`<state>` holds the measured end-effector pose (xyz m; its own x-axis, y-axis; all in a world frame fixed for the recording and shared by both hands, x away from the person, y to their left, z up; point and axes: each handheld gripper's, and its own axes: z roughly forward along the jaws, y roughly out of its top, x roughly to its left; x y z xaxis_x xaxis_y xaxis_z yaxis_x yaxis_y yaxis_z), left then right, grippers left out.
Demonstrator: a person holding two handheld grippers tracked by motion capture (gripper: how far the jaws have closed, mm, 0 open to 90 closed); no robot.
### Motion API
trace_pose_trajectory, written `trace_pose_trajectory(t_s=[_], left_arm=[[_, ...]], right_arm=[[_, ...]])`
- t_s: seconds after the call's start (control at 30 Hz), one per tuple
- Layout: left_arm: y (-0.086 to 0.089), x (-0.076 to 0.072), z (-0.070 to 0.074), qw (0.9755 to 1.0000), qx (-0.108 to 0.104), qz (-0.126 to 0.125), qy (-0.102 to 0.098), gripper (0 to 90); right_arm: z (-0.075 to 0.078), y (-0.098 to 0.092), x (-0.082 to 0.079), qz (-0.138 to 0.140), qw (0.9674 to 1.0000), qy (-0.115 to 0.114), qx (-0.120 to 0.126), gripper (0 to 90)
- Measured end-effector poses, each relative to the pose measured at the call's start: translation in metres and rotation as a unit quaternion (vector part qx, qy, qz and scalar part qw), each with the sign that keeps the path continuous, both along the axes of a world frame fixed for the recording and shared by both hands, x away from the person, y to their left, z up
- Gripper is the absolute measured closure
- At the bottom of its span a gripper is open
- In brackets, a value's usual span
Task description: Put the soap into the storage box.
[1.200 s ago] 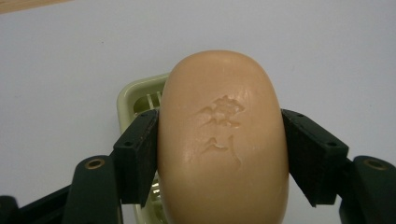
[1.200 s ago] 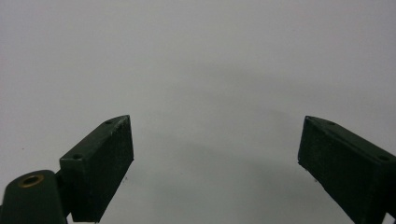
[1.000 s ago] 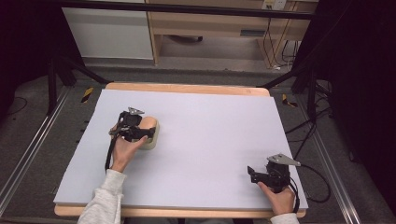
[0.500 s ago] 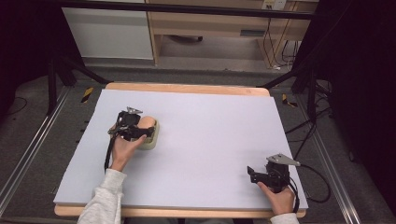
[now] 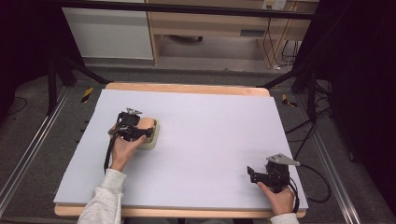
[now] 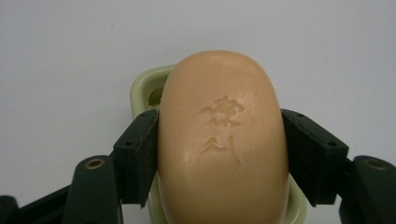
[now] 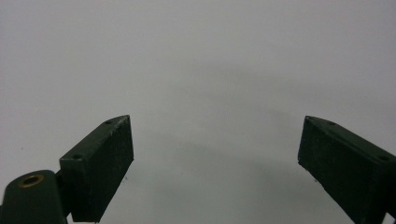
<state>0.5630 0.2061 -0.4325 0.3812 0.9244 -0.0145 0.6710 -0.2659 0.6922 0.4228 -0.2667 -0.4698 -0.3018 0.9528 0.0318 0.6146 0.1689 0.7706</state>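
A tan oval bar of soap with a stamped mark lies over a pale green soap dish. My left gripper is shut on the soap, its two black pads pressed against the bar's long sides. In the high view the left gripper sits at the table's left with the soap and the dish under it. My right gripper rests near the front right corner, and in its own view the right gripper stands open over bare white surface.
The white table top has a wooden rim. Black frame legs, cables and a wooden shelf unit stand beyond the far edge. A cable trails from each gripper.
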Motion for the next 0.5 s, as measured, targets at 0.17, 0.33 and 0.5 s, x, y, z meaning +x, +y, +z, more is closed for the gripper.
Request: trace_pose_trajectory(t_s=[0.17, 0.33, 0.5], left_arm=[[-0.002, 0.0019, -0.0048, 1.0, 0.005, -0.003, 0.005, 31.9], [-0.0027, 0.0028, -0.0066, 0.9999, 0.008, -0.005, 0.005, 31.9], [-0.0013, 0.0038, -0.0083, 1.0, 0.005, -0.001, 0.008, 31.9]], right_arm=[[0.0, 0.0, -0.0001, 0.0, 1.0, 0.0, 0.0, 10.7], [0.0005, 0.0, -0.0005, 0.001, 1.0, 0.002, 0.005, 10.7], [0.0005, -0.0002, -0.0004, 0.001, 1.0, 0.002, 0.004, 10.7]])
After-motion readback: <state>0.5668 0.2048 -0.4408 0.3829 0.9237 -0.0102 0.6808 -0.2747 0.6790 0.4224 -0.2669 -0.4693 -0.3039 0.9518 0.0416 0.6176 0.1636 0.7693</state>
